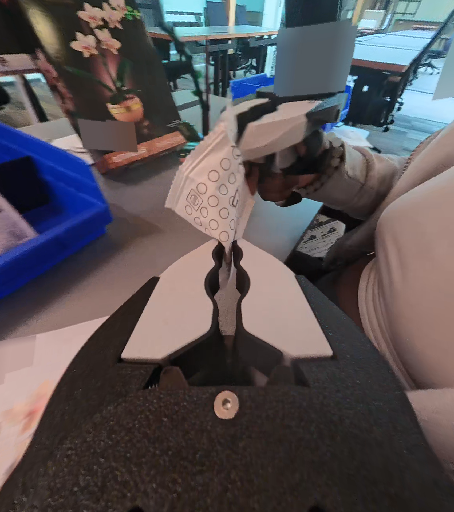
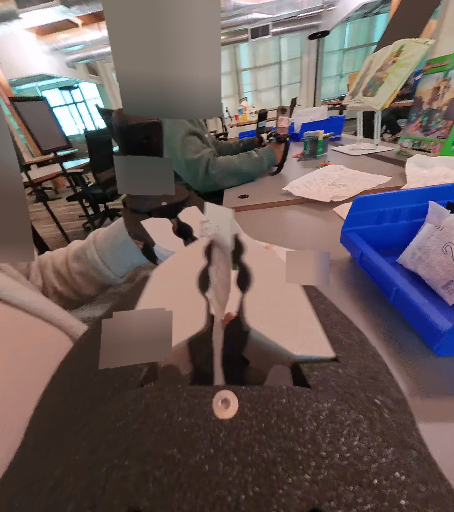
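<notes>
In the left wrist view the left gripper is clamped on the lower corner of a white paper bag, while the right gripper pinches its top. The bag hangs in the air over the grey table, near a blue bin, its long axis running up and away between the two grippers. In the right wrist view the bag shows edge-on between the right gripper's closed fingers, with a second bag lying in the bin.

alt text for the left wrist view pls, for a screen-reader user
The left gripper is shut on one end of a white paper bag printed with circles, while the right gripper clamps its other end above a grey table. A blue bin sits left.
</notes>
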`<state>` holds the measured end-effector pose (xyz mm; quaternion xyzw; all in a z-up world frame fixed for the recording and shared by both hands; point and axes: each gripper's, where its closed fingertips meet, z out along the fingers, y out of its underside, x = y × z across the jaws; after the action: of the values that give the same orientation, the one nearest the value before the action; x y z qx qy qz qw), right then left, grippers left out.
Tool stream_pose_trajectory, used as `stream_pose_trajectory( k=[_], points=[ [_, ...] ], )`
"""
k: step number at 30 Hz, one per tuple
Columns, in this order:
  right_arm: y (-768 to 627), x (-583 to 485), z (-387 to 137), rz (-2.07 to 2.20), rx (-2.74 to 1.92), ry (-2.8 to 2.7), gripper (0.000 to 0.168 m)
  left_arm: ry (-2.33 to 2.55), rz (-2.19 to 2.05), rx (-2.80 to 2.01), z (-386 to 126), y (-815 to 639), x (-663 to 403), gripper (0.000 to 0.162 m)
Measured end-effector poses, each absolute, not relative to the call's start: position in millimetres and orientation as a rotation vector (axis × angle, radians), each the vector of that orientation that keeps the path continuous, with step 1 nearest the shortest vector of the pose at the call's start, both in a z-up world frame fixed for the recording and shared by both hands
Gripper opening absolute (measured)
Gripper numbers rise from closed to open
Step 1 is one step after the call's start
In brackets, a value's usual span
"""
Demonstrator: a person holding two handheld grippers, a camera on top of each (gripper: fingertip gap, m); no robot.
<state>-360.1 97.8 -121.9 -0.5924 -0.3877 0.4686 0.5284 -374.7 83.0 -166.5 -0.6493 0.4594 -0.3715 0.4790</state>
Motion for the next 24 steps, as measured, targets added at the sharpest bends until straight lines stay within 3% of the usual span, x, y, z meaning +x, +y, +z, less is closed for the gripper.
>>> stream_pose_trajectory(
  k=[1,6,9,15,17,22,24],
  points=[
    [92.2,-351.0,-123.6,1.095,-1.410,-0.926,0.003,1.137,-0.921,-1.579,-170.7,76.8,-364.6,0.010],
    [68.2,-302.3,-149.4,0.877,-1.434,-1.099,0.000,1.191,-0.565,-1.460,-165.4,86.5,-360.8,0.045],
    [47.8,-290.4,-159.3,0.754,-1.394,-1.267,0.001,1.375,-0.490,-1.240,-143.2,62.8,-328.8,0.052],
    [46.3,-285.1,-154.3,0.598,-1.398,-1.244,0.001,1.719,-0.415,-1.244,-195.7,32.7,-271.3,0.043],
    [55.5,-281.0,-150.8,0.561,-1.412,-1.160,0.001,1.635,-0.401,-1.281,-197.0,36.1,-271.7,0.052],
    [74.3,-262.4,-131.4,0.727,-1.440,-0.851,0.001,1.262,-0.353,-1.259,-141.0,44.4,-295.3,0.076],
    [74.4,-261.4,-125.9,0.874,-1.432,-0.762,0.001,1.201,-0.282,-1.175,-123.4,37.5,-290.0,0.074]
  ],
)
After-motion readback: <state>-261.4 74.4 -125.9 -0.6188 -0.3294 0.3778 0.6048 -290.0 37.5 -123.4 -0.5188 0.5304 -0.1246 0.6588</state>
